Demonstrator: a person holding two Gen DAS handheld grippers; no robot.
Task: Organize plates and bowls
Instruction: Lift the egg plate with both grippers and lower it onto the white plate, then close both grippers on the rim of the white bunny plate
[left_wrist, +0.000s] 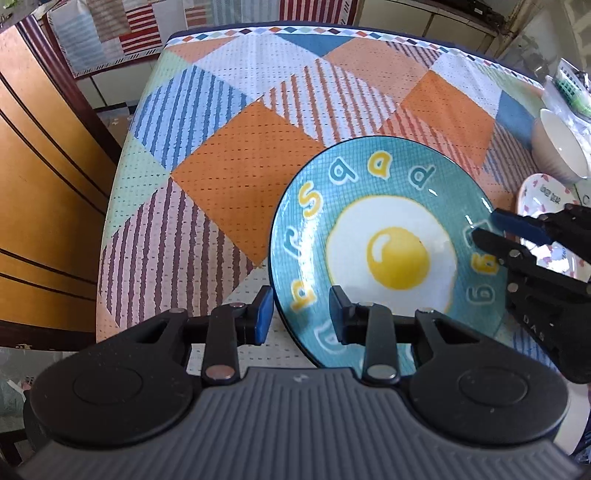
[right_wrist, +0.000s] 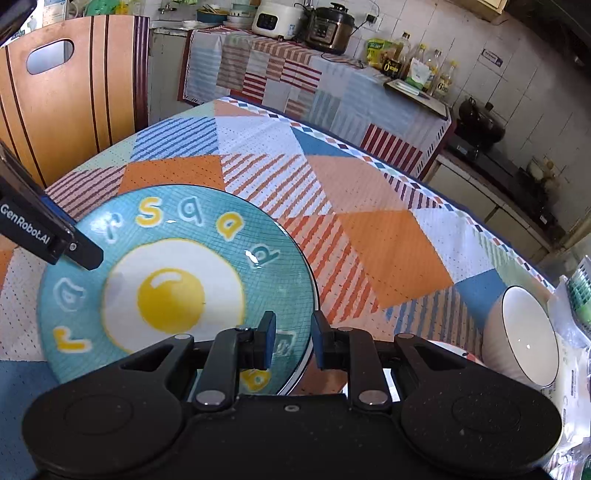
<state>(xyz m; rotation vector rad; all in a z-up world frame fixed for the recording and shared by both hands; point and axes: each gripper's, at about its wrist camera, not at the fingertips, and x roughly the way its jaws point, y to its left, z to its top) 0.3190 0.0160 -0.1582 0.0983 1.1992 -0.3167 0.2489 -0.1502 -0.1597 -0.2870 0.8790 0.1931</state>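
Observation:
A teal plate (left_wrist: 388, 236) with a fried-egg picture and letters sits on the patterned tablecloth; it also shows in the right wrist view (right_wrist: 177, 273). My left gripper (left_wrist: 301, 319) is open, its two fingers astride the plate's near-left rim. My right gripper (right_wrist: 293, 341) is open astride the plate's right rim; it shows in the left wrist view (left_wrist: 487, 227) too. A white bowl (right_wrist: 524, 336) lies tilted to the right of the plate, and appears in the left wrist view (left_wrist: 557, 147). A pink patterned plate (left_wrist: 543, 199) lies under the right gripper.
A wooden chair (right_wrist: 70, 96) stands at the table's left side. A counter with a rice cooker (right_wrist: 277, 16), pressure cooker and oil bottles runs behind the table. Plastic-wrapped items (right_wrist: 580, 295) lie at the table's right edge. The tablecloth (left_wrist: 258, 110) stretches beyond the plate.

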